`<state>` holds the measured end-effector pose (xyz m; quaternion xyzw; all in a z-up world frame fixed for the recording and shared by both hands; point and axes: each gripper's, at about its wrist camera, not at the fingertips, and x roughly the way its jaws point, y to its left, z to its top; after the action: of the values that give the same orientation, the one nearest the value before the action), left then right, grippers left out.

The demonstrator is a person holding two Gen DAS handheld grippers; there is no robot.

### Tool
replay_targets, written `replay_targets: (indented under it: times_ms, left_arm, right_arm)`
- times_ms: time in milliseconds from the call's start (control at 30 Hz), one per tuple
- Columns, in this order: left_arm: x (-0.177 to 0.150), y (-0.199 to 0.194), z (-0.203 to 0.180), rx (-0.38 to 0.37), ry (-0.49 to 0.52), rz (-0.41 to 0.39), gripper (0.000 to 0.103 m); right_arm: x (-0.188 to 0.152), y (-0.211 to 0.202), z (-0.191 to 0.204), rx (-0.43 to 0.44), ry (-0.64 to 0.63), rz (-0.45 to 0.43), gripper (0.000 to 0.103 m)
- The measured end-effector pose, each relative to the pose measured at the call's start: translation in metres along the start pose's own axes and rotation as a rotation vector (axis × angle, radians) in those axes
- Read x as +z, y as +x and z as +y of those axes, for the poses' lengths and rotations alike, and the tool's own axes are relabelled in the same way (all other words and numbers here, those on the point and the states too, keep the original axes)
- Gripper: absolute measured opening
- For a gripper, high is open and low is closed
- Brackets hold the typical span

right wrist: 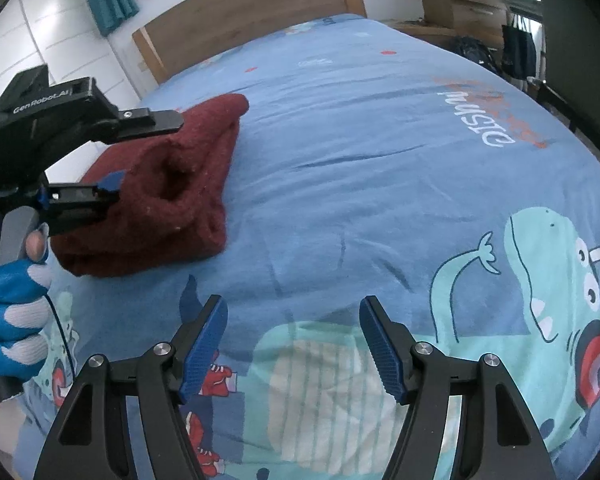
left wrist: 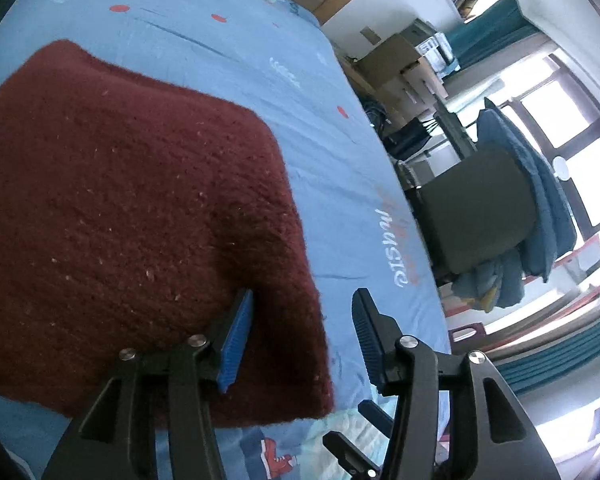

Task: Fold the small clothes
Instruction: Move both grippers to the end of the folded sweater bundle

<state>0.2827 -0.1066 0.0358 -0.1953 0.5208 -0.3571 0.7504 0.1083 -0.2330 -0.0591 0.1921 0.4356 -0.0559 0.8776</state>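
Bed (right wrist: 340, 168): folded sweater (left wrist: 132, 216) beside spread left fingers (left wrist: 240, 320).

My left camera sits just behind my left gripper (left wrist: 302, 312), very near the red sweater (left wrist: 140, 220), tilted and facing across the blue bed sheet (left wrist: 228, 52) to the window. My right camera sits behind my right gripper (right wrist: 292, 336), low over the bed, facing the headboard (right wrist: 240, 12). The 2 views share the sweater and the sheet.
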Motion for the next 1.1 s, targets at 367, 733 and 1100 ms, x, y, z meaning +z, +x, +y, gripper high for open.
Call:
replay_targets:
  times_ms: [367,733,1100]
  left_arm:
    - [0.011,-0.087,0.041,0.12,0.191,-0.076,0.045]
    - [0.002,-0.1,0.092,0.25,0.302,-0.073,0.045]
    - [-0.05,-0.064,0.076,0.227,0.431,-0.01,0.046]
  right_arm:
    - [0.02,-0.024,0.038,0.028,-0.101,-0.049,0.07]
    - [0.089,-0.013,0.143,0.177,-0.266,-0.146,0.07]
    - [0.106,0.088,0.115,0.129,-0.224,0.016,0.067]
